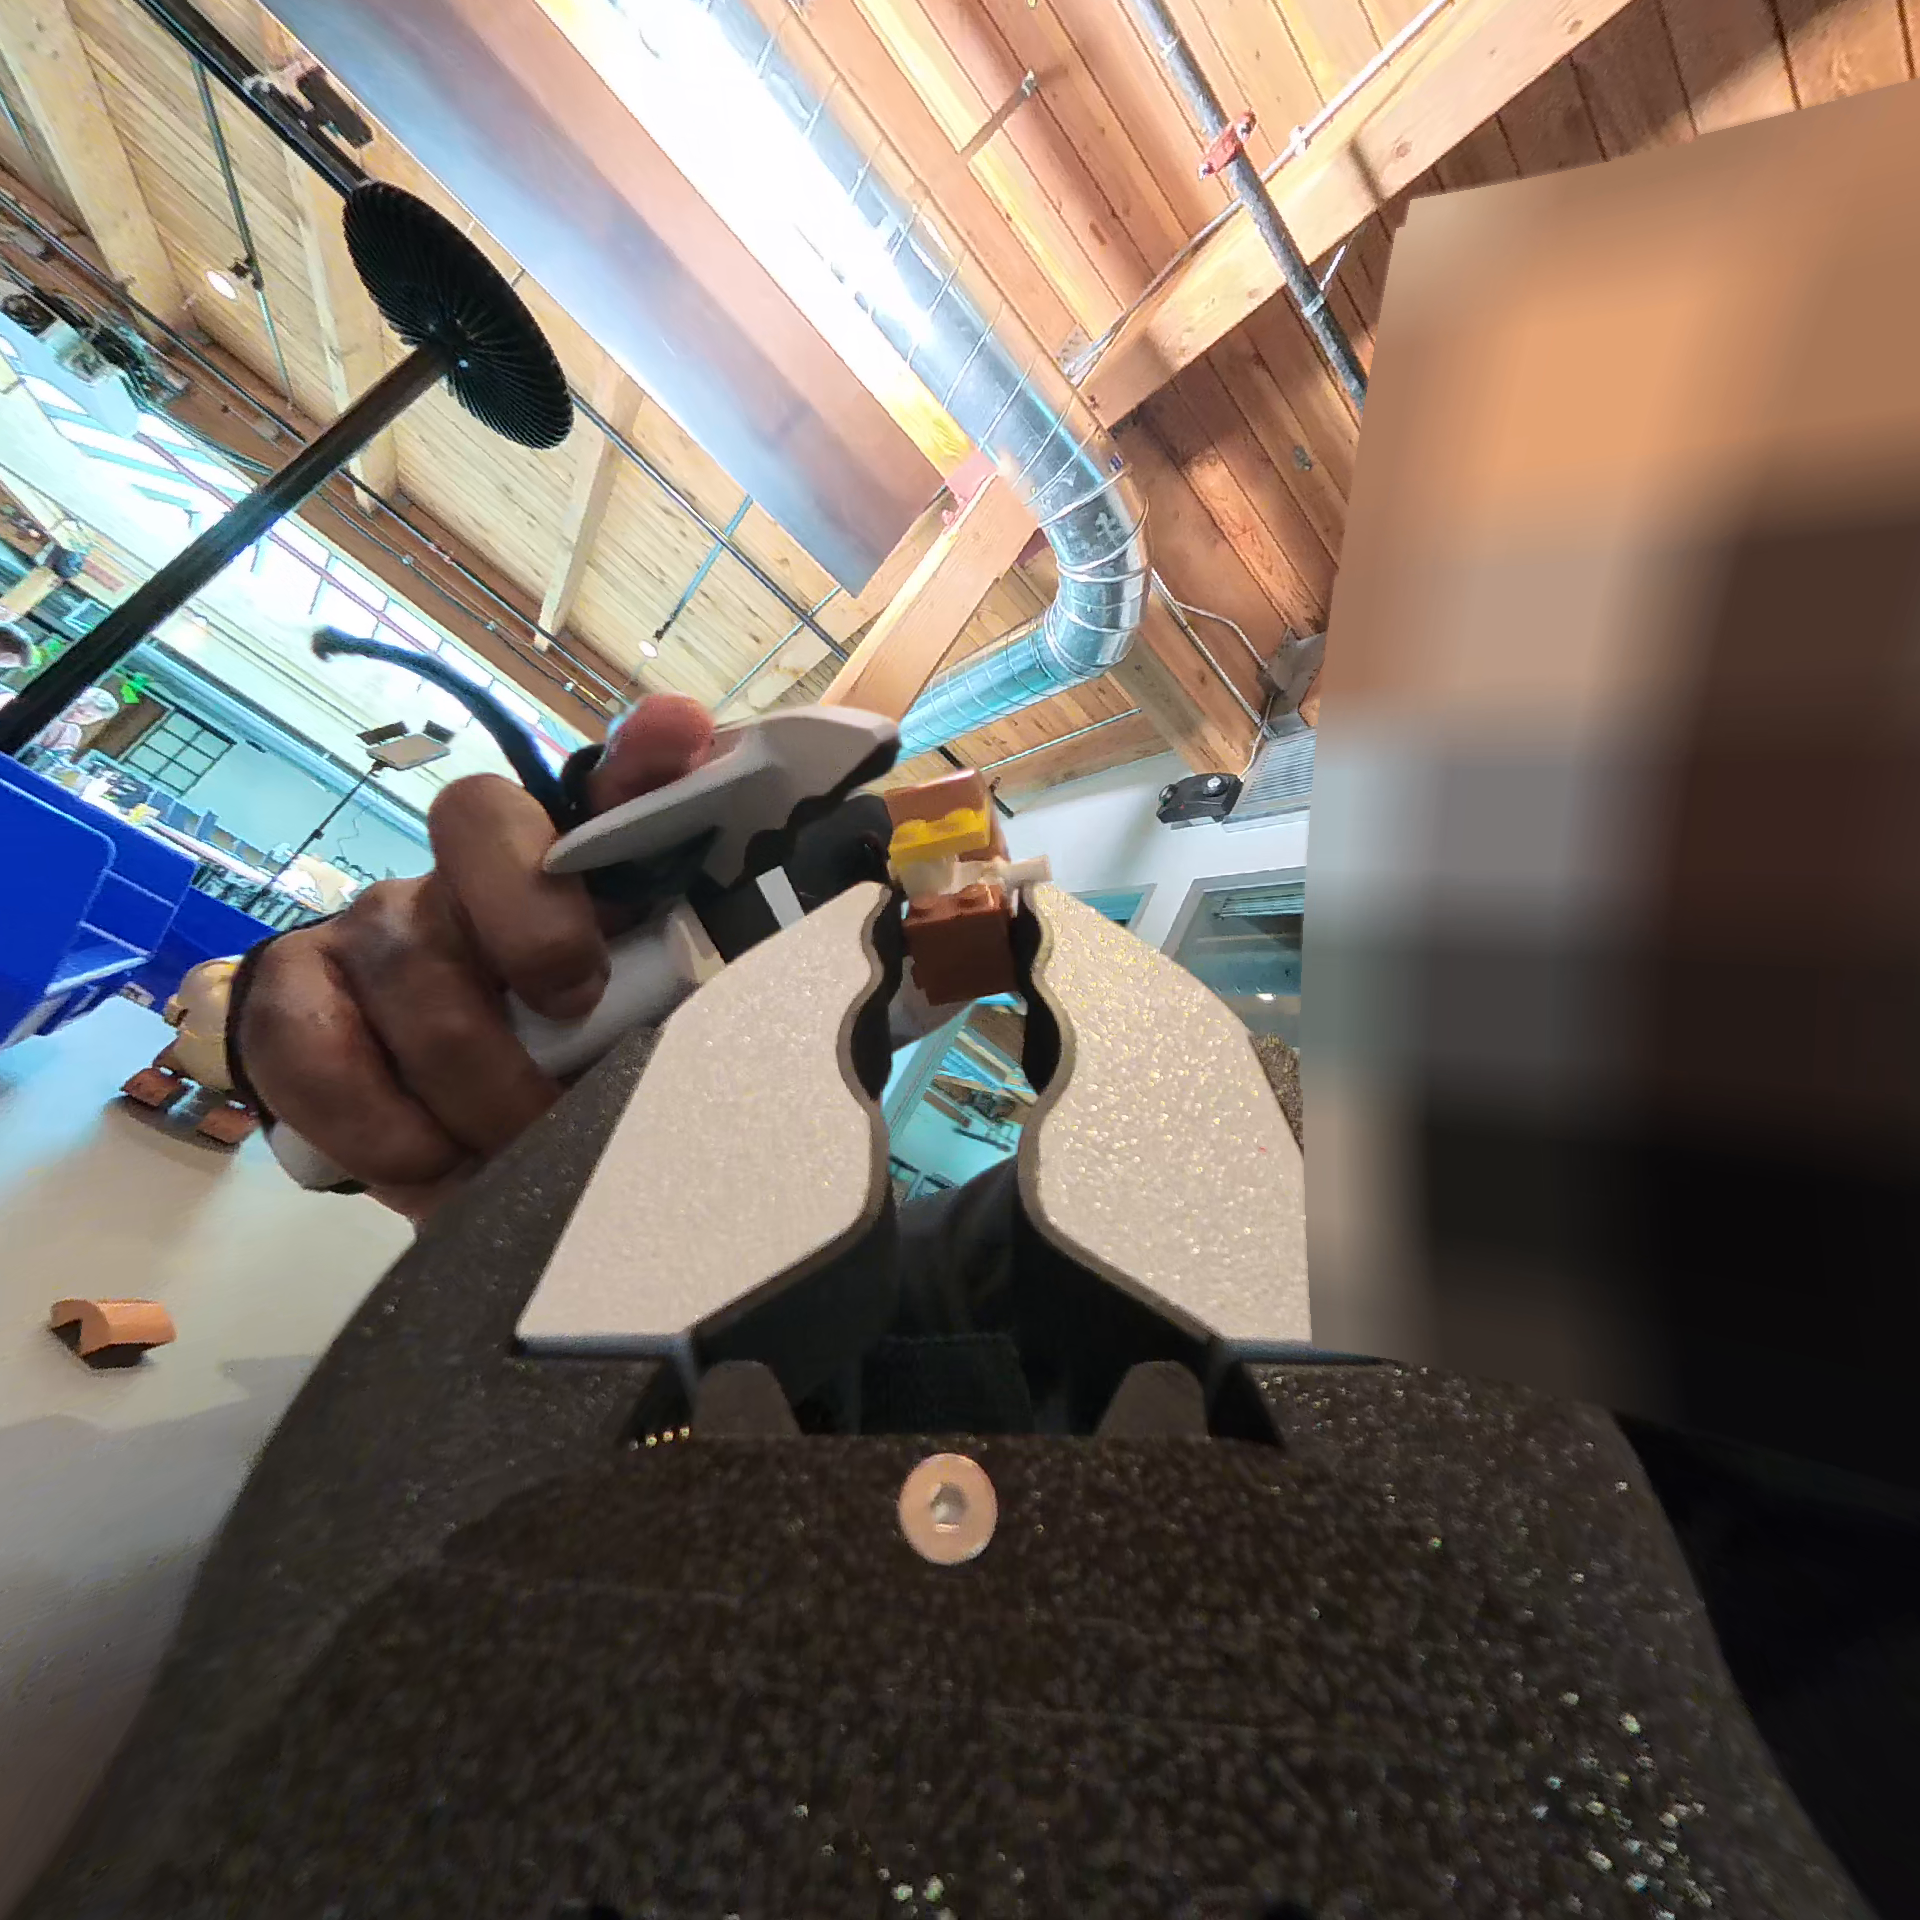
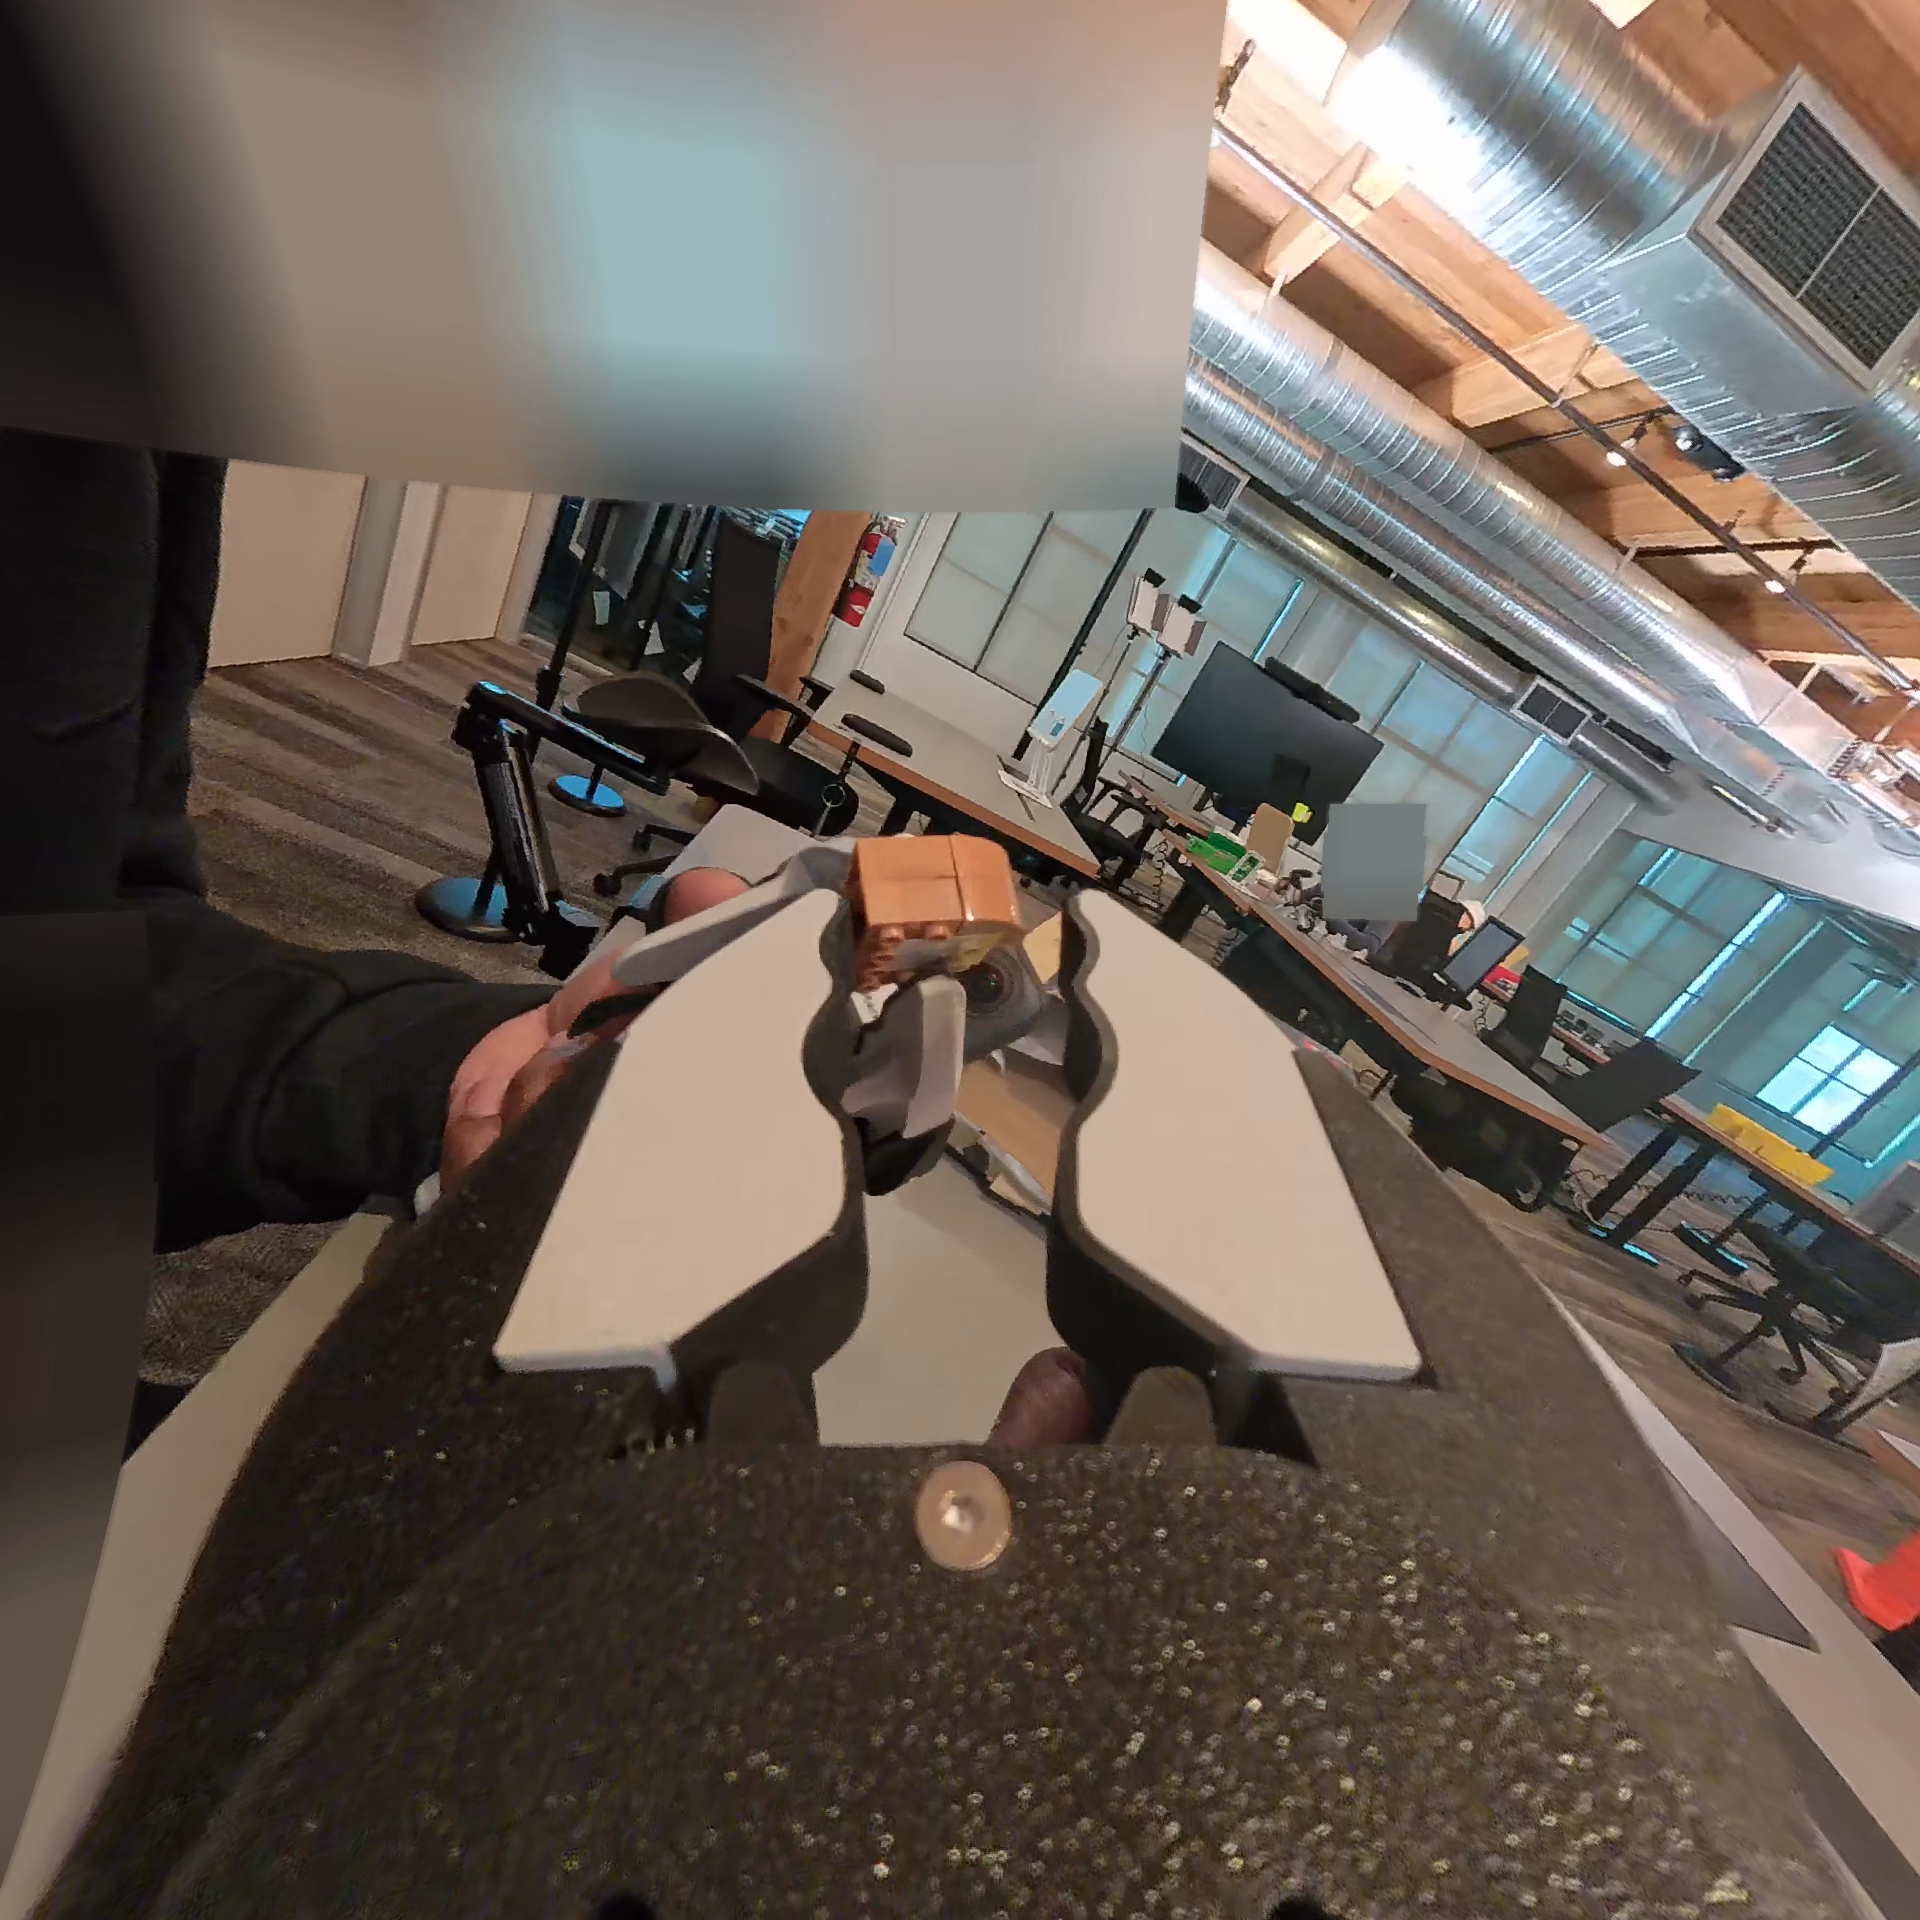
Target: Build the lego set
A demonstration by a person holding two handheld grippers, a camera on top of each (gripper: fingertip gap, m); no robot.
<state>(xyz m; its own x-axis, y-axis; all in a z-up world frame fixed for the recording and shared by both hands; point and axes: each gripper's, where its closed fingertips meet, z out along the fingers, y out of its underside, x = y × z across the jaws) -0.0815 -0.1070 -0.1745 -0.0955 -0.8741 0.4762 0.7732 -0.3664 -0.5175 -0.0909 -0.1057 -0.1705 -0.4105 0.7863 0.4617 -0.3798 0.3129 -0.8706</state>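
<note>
Open-plan office, desks (image 2: 1382, 997), monitor (image 2: 1262, 727), swivel chairs (image 2: 717, 764)

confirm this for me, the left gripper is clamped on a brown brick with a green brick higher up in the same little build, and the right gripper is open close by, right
One thing is off: the brick higher up is yellow, not green, as the left wrist view shows. The rest holds: the left gripper is clamped on the brown brick, and the right gripper is open close by.

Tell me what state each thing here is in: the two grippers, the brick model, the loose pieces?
Left gripper: shut on the brick model's brown base.
Brick model: held up off the table, brown, yellow and white parts joined.
Right gripper: open, beside the model's top.
Curved brown piece: loose on the table.
</note>
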